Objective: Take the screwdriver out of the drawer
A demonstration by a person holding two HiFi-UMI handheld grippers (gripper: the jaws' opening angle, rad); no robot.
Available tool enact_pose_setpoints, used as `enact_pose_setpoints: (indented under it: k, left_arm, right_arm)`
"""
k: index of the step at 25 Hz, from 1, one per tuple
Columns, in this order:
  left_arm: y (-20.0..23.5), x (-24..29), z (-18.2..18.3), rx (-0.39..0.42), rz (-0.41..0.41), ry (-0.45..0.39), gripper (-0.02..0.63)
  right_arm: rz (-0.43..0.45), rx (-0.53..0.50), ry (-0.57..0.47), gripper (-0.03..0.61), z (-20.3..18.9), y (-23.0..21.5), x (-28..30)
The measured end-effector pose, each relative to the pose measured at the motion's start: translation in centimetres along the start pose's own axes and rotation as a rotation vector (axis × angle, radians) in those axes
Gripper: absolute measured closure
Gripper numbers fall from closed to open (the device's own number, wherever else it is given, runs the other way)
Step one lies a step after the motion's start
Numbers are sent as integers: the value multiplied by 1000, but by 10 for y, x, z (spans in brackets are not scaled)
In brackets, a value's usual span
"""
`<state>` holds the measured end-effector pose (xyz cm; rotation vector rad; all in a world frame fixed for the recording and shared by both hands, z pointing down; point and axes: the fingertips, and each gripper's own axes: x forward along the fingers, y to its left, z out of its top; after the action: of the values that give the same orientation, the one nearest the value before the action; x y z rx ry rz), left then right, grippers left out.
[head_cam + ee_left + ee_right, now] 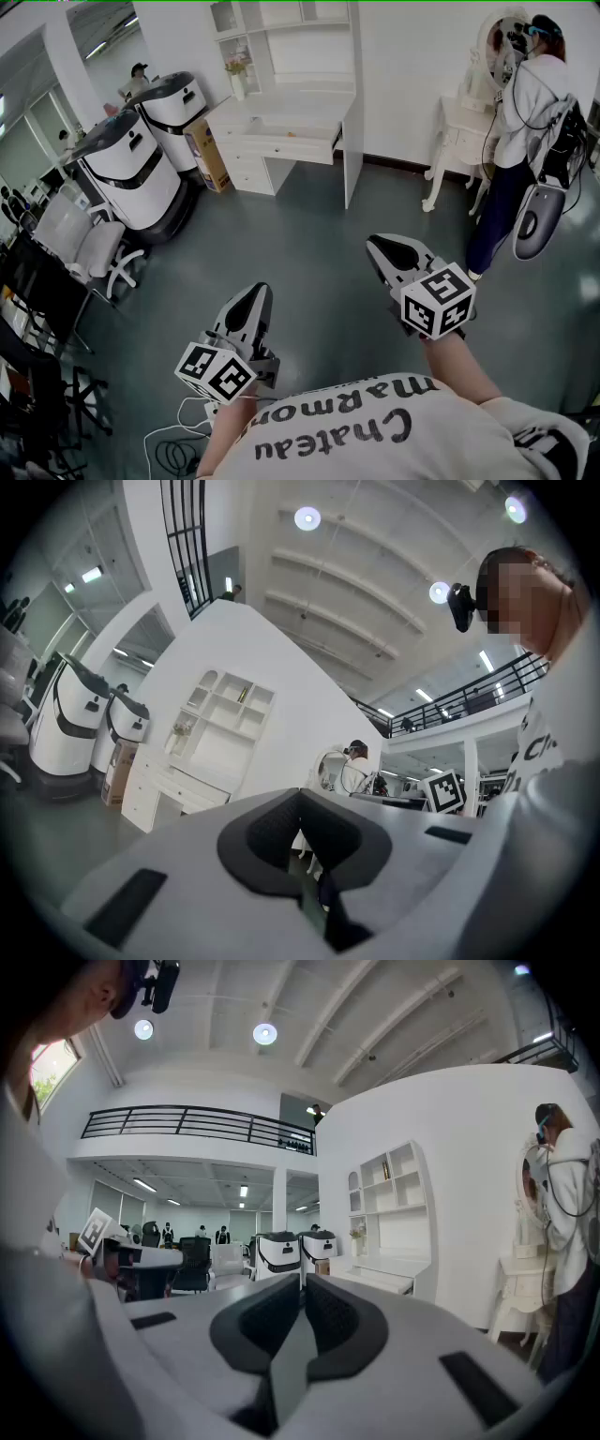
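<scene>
Evidently no approach had begun.

Head view: the left gripper (255,292) and right gripper (378,246) were held level above bare grey floor (309,244), well apart from the white desk (281,111) across the room. One drawer (286,142) under the desktop looked pulled out a little. The screwdriver was not visible anywhere; presumably inside that drawer, contents too distant to make out. Two white domed machines (141,164) and a cardboard box (211,155) stood left of the desk, office chairs (89,248) nearer on the left. Another person (525,141) stood at a vanity table (459,131) on the right. The straight path to the desk looked unobstructed.

Left gripper view: the tongs were closed tip to tip, nothing between them; the desk showed beyond them.

Right gripper view: the jaws were pressed together, empty, aimed toward the machines and the desk.

Handling, as a guess: the screwdriver should be light and stiff, with a smooth shaft likely to roll or slip. Best taken across the thicker handle. The drawer front may need pulling further out first, so the tongs must open.
</scene>
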<state>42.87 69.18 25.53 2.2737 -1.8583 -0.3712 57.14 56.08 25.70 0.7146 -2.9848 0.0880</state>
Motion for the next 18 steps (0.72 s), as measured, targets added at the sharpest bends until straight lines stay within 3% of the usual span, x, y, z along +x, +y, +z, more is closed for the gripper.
enact_pose_setpoints:
  k: [11,18]
  left_arm:
    - [3,6,-16,-6,29,2,591]
    - [23,4,-44,-75,71,82,591]
  right_arm:
    - [3,-6,25,537,-14,-17,-4]
    - [24,131,72,537,-44,-17,16]
